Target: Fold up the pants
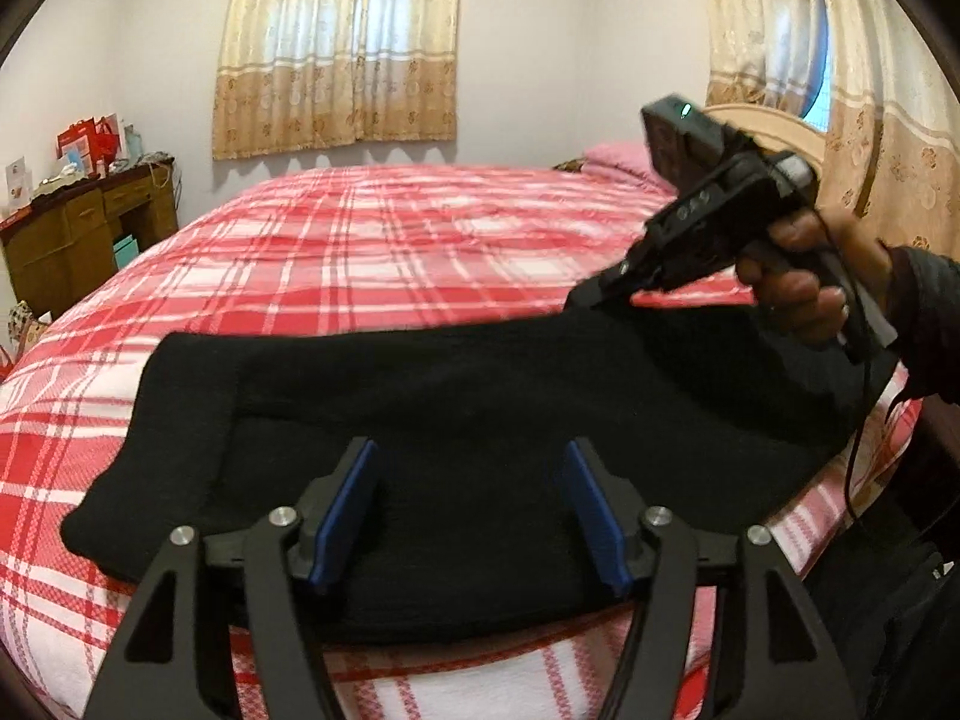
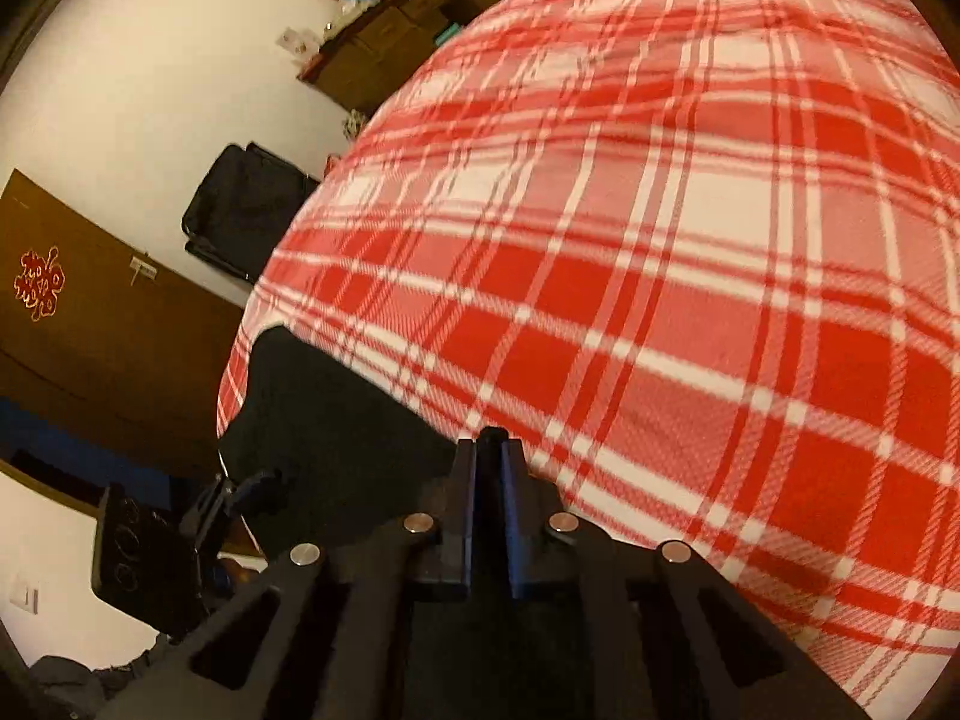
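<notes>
Bed (image 1: 372,252): covered by a red-and-white plaid blanket.
Pants (image 1: 456,396): black, lying flat across the bed's near edge.
Curtains (image 1: 339,48): beige, drawn over the window.
Desk (image 1: 78,228): brown wood, cluttered, by the far wall.
Left tool (image 1: 471,507): blue pads wide apart above the pants, gripping nothing.
Right tool (image 2: 492,450): pinched tight on a black fold of the pants' far edge.
</notes>
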Demonstrator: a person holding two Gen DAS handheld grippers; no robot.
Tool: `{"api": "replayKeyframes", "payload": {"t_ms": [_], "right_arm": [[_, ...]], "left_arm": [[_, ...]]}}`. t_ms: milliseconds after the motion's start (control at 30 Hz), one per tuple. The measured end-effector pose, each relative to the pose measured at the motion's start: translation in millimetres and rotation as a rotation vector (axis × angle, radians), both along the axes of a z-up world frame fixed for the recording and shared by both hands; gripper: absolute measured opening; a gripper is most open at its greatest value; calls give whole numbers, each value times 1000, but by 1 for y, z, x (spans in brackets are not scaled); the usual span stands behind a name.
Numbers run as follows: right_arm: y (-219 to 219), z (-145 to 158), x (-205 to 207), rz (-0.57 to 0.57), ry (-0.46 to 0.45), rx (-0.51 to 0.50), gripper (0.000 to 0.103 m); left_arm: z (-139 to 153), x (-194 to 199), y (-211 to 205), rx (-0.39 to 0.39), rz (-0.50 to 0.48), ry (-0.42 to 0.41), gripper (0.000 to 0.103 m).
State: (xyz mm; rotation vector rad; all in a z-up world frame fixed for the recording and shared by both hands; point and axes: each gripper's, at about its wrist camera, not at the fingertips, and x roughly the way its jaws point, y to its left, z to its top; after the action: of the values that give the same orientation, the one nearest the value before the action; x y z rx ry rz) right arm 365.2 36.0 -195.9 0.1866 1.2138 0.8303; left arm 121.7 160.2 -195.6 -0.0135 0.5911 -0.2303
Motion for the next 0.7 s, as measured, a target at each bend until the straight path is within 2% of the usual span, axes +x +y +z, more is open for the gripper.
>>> {"api": "replayKeyframes", "payload": {"t_ms": [67, 133, 233, 333, 400, 467, 533, 633, 700], "right_arm": [[3, -9, 3, -3, 8, -38, 6], [6, -18, 3, -3, -20, -90, 7], [6, -21, 4, -14, -24, -78, 7], [4, -13, -2, 3, -61, -93, 11], [-7, -4, -8, -18, -95, -113, 38], [-28, 11, -17, -49, -134, -109, 42], [-53, 23, -27, -79, -151, -91, 42], [-108, 41, -49, -149, -190, -125, 42], [-160, 53, -68, -214, -219, -150, 42]], "left_arm": [[-5, 3, 2, -11, 3, 14, 67], [-8, 2, 0, 10, 2, 14, 67], [-7, 0, -4, 35, 0, 13, 67], [-6, 0, -4, -4, 0, 21, 67], [-2, -2, -5, -16, -4, 12, 67], [4, -3, -8, -19, -12, 8, 67], [9, -3, -16, -15, -31, 0, 74], [18, -3, -34, 6, -87, -8, 75], [20, -3, -52, 29, -139, -5, 75]]}}
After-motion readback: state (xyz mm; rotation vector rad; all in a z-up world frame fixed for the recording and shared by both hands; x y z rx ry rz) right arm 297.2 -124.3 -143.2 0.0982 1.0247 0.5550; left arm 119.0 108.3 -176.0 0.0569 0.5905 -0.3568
